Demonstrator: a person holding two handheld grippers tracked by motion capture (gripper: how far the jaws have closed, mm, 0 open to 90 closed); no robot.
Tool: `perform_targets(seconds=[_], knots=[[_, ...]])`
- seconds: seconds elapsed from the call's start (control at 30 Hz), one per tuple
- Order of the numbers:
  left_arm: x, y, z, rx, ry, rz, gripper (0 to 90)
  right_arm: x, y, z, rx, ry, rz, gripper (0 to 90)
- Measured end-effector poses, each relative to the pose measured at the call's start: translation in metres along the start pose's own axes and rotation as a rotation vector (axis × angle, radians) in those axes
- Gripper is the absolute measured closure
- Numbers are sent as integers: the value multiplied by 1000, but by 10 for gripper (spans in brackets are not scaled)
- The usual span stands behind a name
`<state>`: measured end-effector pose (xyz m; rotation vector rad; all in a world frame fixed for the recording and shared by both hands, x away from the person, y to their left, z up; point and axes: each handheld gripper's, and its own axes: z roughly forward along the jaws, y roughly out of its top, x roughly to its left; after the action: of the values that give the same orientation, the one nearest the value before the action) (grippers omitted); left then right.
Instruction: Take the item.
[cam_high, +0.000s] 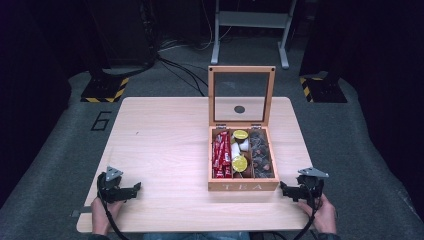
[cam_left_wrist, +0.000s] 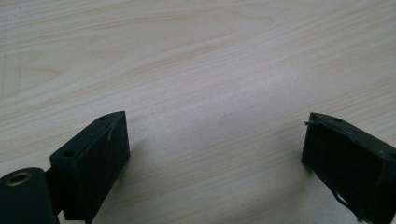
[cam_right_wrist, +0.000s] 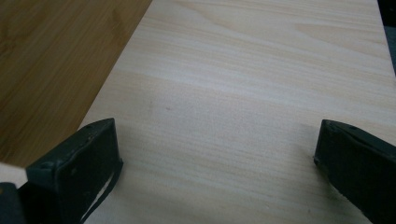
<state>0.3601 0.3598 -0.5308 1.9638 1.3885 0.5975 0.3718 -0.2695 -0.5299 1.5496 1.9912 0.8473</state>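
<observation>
Two hands at the near edge of the surface (cam_high: 165, 145), each with a hand-held gripper. Left hand-held gripper (cam_high: 131, 189) sits near the front left corner, grey three-cornered plate on top, cable trailing back toward the person. Its jaws stand wide apart in the left gripper view, nothing between them, just bare light wood under them. Right hand-held gripper (cam_high: 284, 188) is near the front right corner, tips aimed left at the tea box (cam_high: 243, 186), just beside its front right corner, not touching as far as I can tell. Its jaws are also spread apart and empty in the right gripper view; darker wood of the box side shows at upper left there.

Tea box stands right of centre on the surface, front edge close to the person, "TEA" on the front wall. Lid (cam_high: 241, 95) is open, standing upright at the back, clear pane with a wood frame. Three compartments: left one holds red packets (cam_high: 221, 155); middle one holds yellow-topped capsules (cam_high: 239, 163) and small white pods (cam_high: 243, 145); right one holds brown pieces (cam_high: 261, 154), too small to identify.

Grey carpet floor (cam_high: 55, 150) around the surface, a "6" marked on it at left.
</observation>
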Motion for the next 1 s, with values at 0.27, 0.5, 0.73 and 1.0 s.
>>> perform_targets(seconds=[0.27, 0.5, 0.73, 1.0], knots=[[2, 0, 0, -1, -16, 24, 71, -5, -1, -1, 1, 43, -45, 0], [1, 0, 0, -2, -8, 14, 68, -4, -2, -2, -1, 45, -40, 0], [-5, 2, 0, 9, -33, 31, 57, -5, -2, -2, -3, 45, -55, 0], [-19, 15, -6, -8, -69, 79, 42, -6, -2, -2, 2, 57, -60, 0]])
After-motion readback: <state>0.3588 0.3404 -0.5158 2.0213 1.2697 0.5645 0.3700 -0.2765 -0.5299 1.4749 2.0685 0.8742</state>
